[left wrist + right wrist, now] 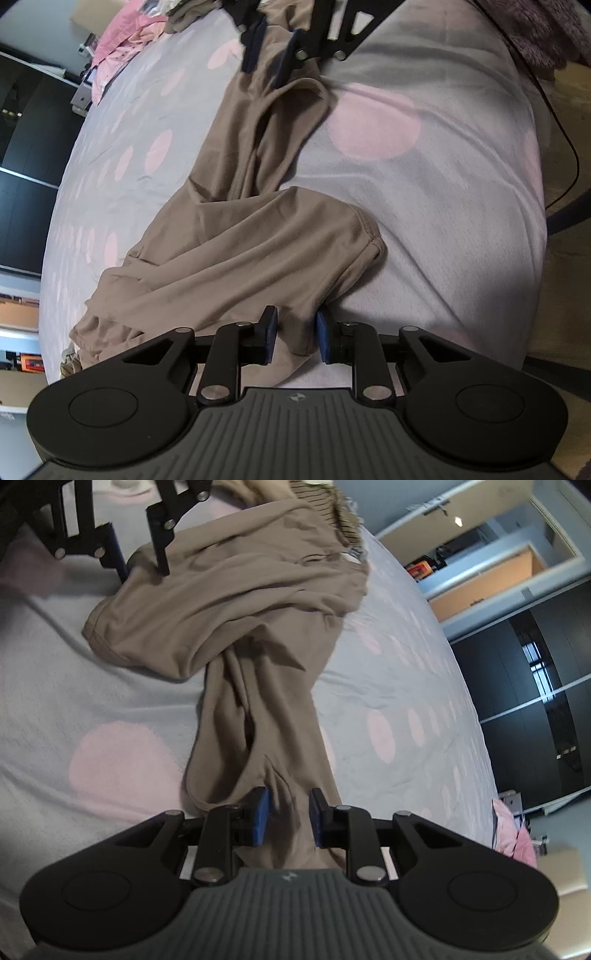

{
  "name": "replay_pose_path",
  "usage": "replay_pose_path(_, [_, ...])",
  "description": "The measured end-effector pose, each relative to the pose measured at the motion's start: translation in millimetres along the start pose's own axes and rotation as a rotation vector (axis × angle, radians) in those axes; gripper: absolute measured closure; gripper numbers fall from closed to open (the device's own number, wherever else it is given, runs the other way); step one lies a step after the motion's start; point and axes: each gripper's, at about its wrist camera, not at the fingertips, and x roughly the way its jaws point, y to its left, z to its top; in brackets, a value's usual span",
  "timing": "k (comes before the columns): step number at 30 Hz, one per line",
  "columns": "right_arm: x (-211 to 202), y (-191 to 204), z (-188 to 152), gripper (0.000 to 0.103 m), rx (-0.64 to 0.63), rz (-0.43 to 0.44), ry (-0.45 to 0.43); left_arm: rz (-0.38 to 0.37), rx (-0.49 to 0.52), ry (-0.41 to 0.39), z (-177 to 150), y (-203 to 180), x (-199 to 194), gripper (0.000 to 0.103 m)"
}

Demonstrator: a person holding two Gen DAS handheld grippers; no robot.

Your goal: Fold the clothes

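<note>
One tan garment (236,236) sprawls on the dotted bedsheet (424,177). Left gripper (294,338) pinches its hem; right gripper (288,821) pinches the other end. Only left view shows pink clothes (118,44); only right, wardrobe (517,709).

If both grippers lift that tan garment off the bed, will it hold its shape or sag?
The tan garment will probably sag: it already lies in soft folds and a twisted bunch on the bedsheet. It looks thin and light, so the middle should droop between the left gripper and right gripper. Fabric bunches between both pairs of fingers, so the grip seems likely to hold.
</note>
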Motion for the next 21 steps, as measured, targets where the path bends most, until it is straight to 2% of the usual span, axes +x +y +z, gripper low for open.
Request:
replay_pose_path(4, [10, -1, 4, 0.079, 0.006, 0.015, 0.012, -0.006, -0.006, -0.006, 0, 1, 1, 0.082])
replay_pose_path(6, [15, 0, 5, 0.087, 0.018, 0.034, 0.022, -0.012, -0.029, -0.007, 0, 4, 0, 0.084])
replay_pose_path(8, [17, 1, 4, 0.093, 0.037, 0.05, 0.031, -0.017, -0.051, -0.008, 0, 6, -1, 0.092])
replay_pose_path(11, [13, 0, 4, 0.096, 0.051, 0.043, 0.025, -0.025, -0.084, -0.011, 1, 10, -3, 0.099])
replay_pose_path(16, [-9, 0, -2, 0.096, 0.068, 0.018, 0.004, 0.014, -0.295, -0.048, -4, 38, -28, 0.1])
replay_pose_path(18, [-19, -2, -5, 0.097, 0.086, 0.015, 0.006, 0.043, -0.342, -0.019, -11, 44, -32, 0.101])
replay_pose_path(19, [-25, -4, -6, 0.101, 0.101, 0.016, 0.009, 0.057, -0.363, -0.001, -15, 47, -33, 0.101])
replay_pose_path(21, [-37, -9, -10, 0.102, 0.148, 0.019, 0.001, 0.087, -0.405, 0.033, -22, 53, -36, 0.101])
